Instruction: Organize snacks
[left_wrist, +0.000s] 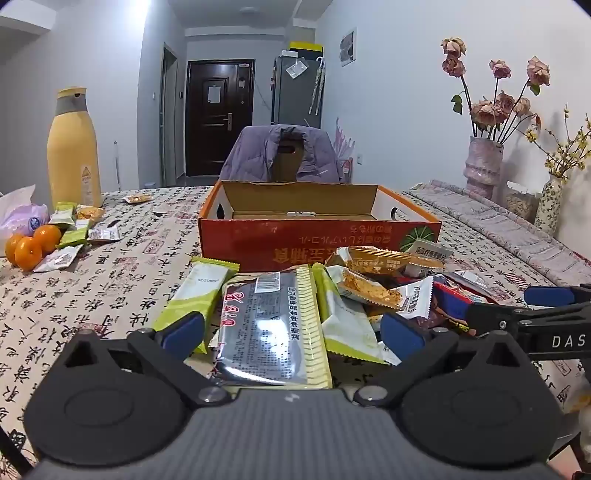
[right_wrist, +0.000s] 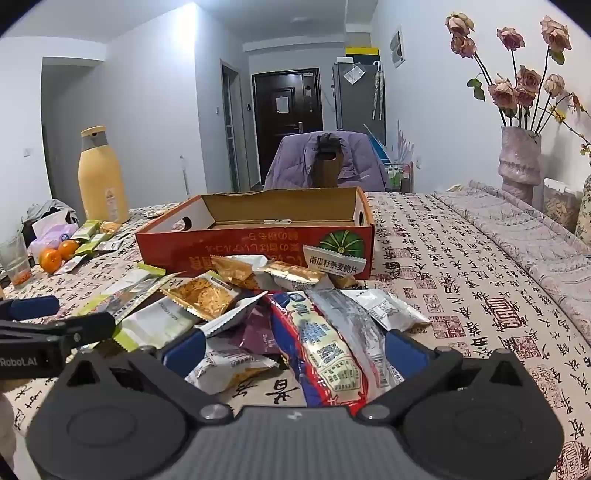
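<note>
An open red cardboard box (left_wrist: 317, 236) stands on the table beyond a pile of snack packets; it also shows in the right wrist view (right_wrist: 255, 243). My left gripper (left_wrist: 291, 328) is open, its blue pads either side of a dark silver packet with a yellow-green edge (left_wrist: 269, 328). My right gripper (right_wrist: 295, 347) is open, its pads either side of a red-and-blue packet (right_wrist: 328, 354). Green-white packets (left_wrist: 195, 291) and orange cracker packets (right_wrist: 199, 295) lie in the pile. The right gripper's fingers (left_wrist: 546, 295) show at the left view's right edge.
A yellow bottle (left_wrist: 74, 147), oranges (left_wrist: 29, 247) and more small packets (left_wrist: 70, 229) sit at the far left of the table. Vases of dried flowers (left_wrist: 484, 166) stand at the right. A chair with a purple jacket (left_wrist: 284, 155) is behind the box.
</note>
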